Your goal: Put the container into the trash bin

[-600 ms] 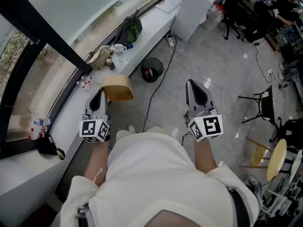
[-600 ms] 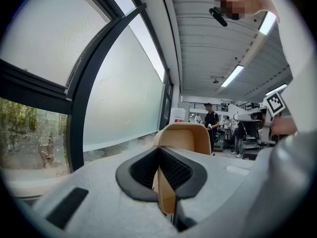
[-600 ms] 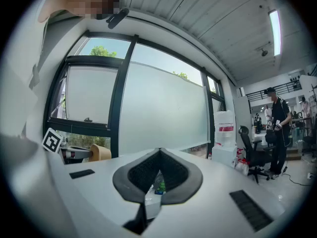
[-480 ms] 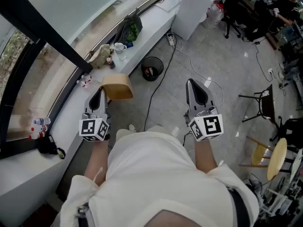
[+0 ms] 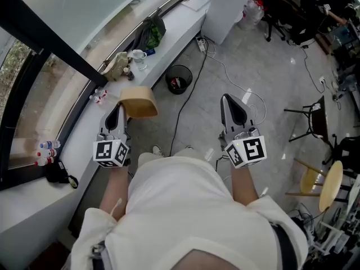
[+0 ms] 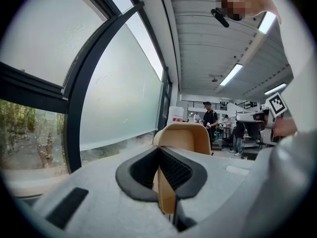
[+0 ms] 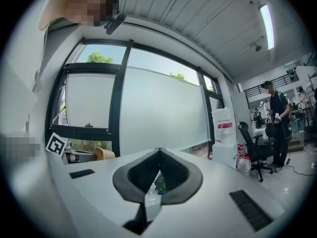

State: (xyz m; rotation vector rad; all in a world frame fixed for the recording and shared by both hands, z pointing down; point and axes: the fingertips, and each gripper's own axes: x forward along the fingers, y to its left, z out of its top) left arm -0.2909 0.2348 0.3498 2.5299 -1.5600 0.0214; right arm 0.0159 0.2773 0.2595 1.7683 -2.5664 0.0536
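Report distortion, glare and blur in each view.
Head view: sharp, daylit; the window ledge looks bowed by the wide lens. Left gripper view: fisheye circle, dark corners; ceiling lights blown out, container sharp. Right gripper view: same fisheye vignette; window frame bows, frosted pane bright.

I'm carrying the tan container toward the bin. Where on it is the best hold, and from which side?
Grip the container by its thin wall at the near edge, edge-on from the person's side, as the left gripper holds it. The fingers shut flat on that wall, while the rounded body looks too wide to span.
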